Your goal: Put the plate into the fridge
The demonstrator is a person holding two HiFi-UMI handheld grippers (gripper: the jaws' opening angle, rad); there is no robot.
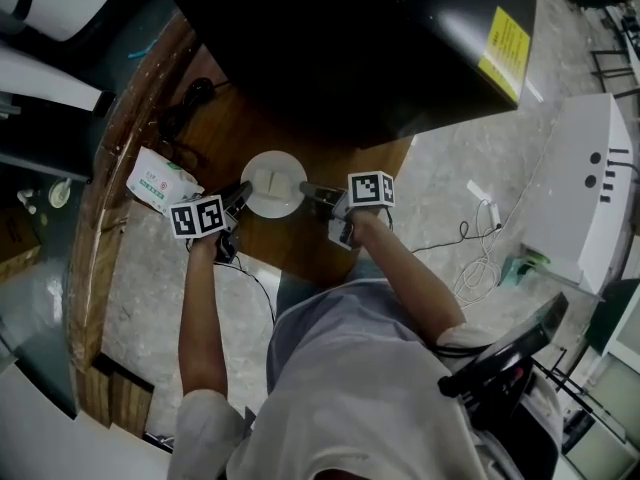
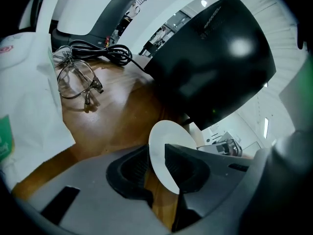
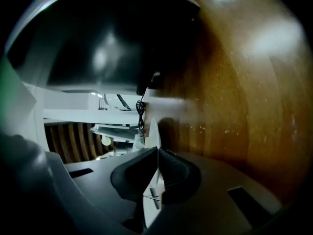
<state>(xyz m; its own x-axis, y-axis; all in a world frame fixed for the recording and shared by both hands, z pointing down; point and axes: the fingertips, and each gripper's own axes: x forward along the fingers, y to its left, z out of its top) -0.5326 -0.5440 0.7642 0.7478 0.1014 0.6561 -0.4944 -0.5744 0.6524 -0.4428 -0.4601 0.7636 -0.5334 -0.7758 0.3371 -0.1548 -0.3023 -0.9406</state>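
Observation:
A white round plate (image 1: 273, 183) sits over the wooden table (image 1: 300, 248), just in front of a big black cabinet (image 1: 380, 48). My left gripper (image 1: 243, 194) holds its left rim and my right gripper (image 1: 308, 192) holds its right rim. In the left gripper view the plate (image 2: 168, 141) stands edge-on between the dark pads of the left gripper (image 2: 156, 165), which close on it. The right gripper view shows the plate (image 3: 152, 131) as a thin white blade, with the right gripper (image 3: 157, 173) pinched shut on it.
A white wipes packet (image 1: 160, 180) lies left of the plate, and a black cable (image 1: 185, 103) is coiled behind it. Glasses (image 2: 76, 80) rest on the wood. The black cabinet carries a yellow label (image 1: 505, 48). A white box (image 1: 590, 188) stands on the floor at the right.

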